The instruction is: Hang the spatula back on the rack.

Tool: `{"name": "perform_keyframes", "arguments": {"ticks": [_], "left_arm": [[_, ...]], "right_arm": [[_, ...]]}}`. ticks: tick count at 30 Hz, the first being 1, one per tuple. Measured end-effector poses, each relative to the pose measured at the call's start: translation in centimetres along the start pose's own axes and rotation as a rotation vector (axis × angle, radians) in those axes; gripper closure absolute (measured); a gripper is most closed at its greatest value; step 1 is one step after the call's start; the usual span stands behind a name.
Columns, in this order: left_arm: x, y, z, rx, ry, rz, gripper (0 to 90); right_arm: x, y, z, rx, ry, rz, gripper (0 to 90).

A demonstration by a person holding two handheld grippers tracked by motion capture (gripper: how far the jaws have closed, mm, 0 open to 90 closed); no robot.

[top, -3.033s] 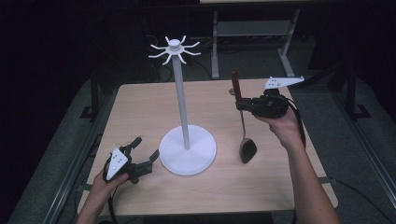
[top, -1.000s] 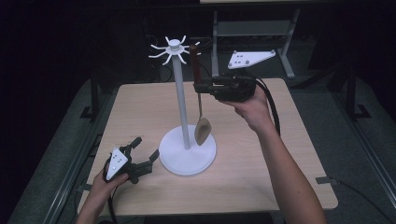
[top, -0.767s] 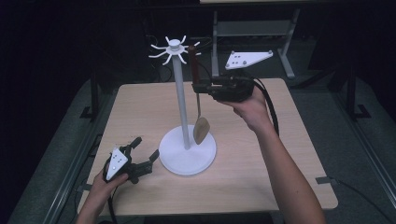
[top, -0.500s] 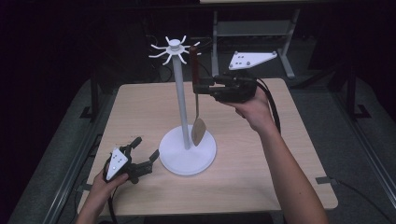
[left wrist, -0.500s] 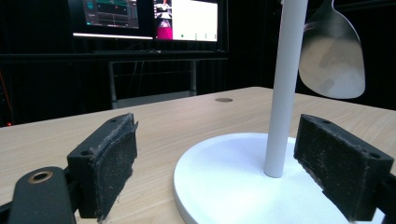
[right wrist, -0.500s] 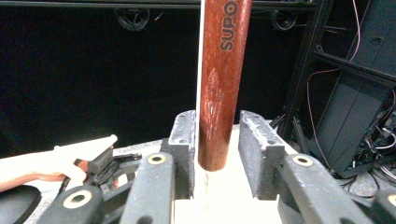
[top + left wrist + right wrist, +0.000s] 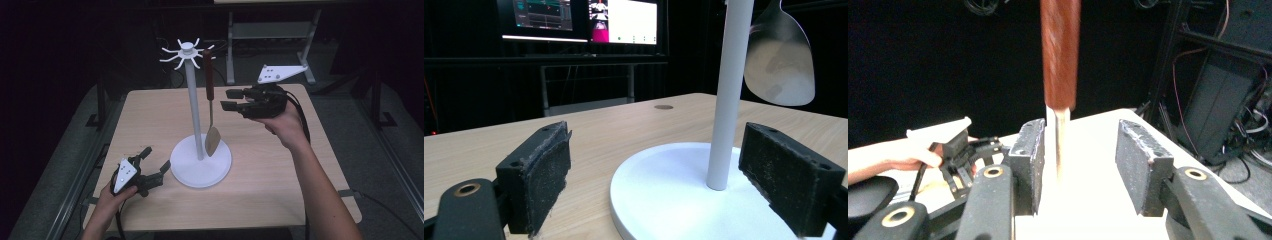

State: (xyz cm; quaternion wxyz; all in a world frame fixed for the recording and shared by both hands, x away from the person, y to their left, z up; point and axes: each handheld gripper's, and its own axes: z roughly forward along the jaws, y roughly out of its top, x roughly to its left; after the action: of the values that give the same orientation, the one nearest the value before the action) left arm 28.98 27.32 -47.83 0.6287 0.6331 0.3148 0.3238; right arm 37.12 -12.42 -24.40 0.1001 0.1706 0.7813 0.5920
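Your left hand (image 7: 112,197) rests low at the near left of the table, wrapped around the black two-jaw left gripper (image 7: 152,167), whose jaws stand wide apart with nothing between the pads (image 7: 541,182). Your right forearm (image 7: 320,195) reaches forward and up, wrist slightly bent, your right hand (image 7: 282,122) holding the black two-jaw right gripper (image 7: 229,100) raised above the table and pointing leftward. Its jaws are parted too, gripping nothing, and its grey three-cornered plate (image 7: 280,73) sits on top.

Red-handled spatula (image 7: 209,102) hangs, apparently hooked, from white stand (image 7: 192,100).
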Motion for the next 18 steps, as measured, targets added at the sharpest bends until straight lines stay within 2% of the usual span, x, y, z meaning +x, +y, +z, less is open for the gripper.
{"name": "perform_keyframes", "arguments": {"ticks": [7,14,18], "left_arm": [[0.0,0.0,0.0,-0.001,0.000,-0.001,12.6],[0.0,0.0,0.0,-0.001,0.000,0.000,12.6],[0.0,0.0,0.0,-0.001,0.000,0.000,12.6]], "right_arm": [[-0.8,-1.9,-1.1,0.038,-0.039,0.033,51.6],[-1.5,-4.4,-2.0,0.076,-0.079,0.078,44.2],[-1.6,-5.2,-2.3,0.087,-0.092,0.091,42.7]]}}
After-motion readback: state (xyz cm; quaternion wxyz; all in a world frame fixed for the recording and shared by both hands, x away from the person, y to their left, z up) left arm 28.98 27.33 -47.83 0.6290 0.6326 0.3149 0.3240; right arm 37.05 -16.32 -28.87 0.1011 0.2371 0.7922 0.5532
